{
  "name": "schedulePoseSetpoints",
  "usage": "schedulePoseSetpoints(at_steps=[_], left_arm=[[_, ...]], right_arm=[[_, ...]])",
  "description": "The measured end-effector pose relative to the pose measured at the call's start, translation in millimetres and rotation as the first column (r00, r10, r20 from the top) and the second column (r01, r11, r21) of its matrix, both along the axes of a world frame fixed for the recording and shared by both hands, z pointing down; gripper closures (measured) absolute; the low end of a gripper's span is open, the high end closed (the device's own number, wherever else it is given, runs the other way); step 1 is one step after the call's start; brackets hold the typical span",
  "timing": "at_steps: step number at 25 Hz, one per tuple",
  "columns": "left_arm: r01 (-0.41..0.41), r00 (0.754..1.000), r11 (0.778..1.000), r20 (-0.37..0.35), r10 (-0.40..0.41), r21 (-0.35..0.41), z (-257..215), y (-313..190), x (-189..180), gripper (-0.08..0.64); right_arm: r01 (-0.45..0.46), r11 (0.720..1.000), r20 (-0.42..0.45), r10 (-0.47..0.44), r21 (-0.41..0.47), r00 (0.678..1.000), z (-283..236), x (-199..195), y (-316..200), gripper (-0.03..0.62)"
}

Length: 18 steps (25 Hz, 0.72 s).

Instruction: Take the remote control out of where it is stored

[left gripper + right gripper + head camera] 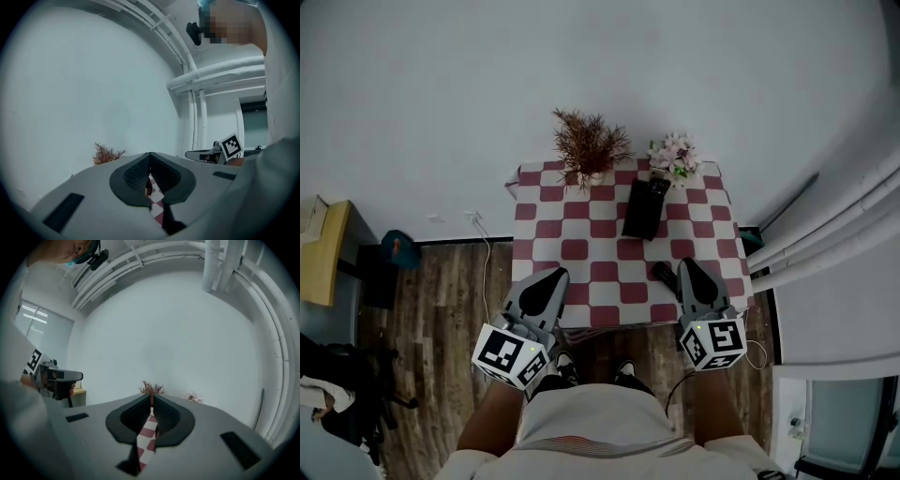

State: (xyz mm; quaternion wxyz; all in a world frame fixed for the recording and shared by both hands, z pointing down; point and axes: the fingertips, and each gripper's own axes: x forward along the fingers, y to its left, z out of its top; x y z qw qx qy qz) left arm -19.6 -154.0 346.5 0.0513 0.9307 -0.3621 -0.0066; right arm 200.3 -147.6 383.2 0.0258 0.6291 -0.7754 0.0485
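The only print I can find is the black-and-white square pattern on each marker cube (511,354). It is a code, not words. Any brand or label on the table things is too small to read.

My left gripper (150,158) has its jaws together at the tips, with only a thin slit lower down. Red-and-white checked cloth (581,253) shows through the slit, and nothing is held. My right gripper (152,400) is the same: jaws all but closed, a strip of that cloth in the slit, and nothing gripped.

In the head view both grippers sit at the lower edge of the table (517,176), left at lower left and right at lower right. A short, dark, rounded bar lies on the cloth just left of my right tip. I take it for the remote control (664,274), though no buttons can be made out.

Above it, right of the table's centre, is a long black holder (639,214), tilted. I cannot tell what the dark thing at its upper end is.

A reddish dried plant (589,142) and some pale pink flowers (673,155) stand along the table's upper edge.
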Motion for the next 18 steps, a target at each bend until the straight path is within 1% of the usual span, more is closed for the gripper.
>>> schedulePoseSetpoints(at_steps=[7,10,13,15,18], left_arm=[[0.003,1.000,1.000,-0.002,-0.003,-0.013,4.4,-4.0,-4.4,0.554],[0.007,1.000,1.000,-0.002,-0.007,-0.025,8.3,-7.2,-8.3,0.554],[0.014,1.000,0.999,0.001,-0.014,-0.041,15.4,-10.9,-13.9,0.554],[0.021,1.000,0.998,0.003,-0.021,-0.055,20.2,-14.7,-18.4,0.554],[0.031,1.000,0.997,0.008,-0.030,-0.073,26.9,-21.2,-24.2,0.554]], right_arm=[[-0.013,1.000,-0.005,0.013,0.004,1.000,1.8,0.4,-10.5,0.563],[-0.046,0.999,-0.022,0.046,0.008,0.999,3.4,3.1,-25.6,0.561],[-0.105,0.995,-0.033,0.105,0.001,0.994,9.4,11.7,-48.9,0.557],[-0.141,0.990,-0.022,0.140,-0.010,0.990,13.1,17.7,-67.2,0.522],[-0.188,0.982,0.020,0.189,-0.036,0.982,18.5,26.3,-94.5,0.458]])
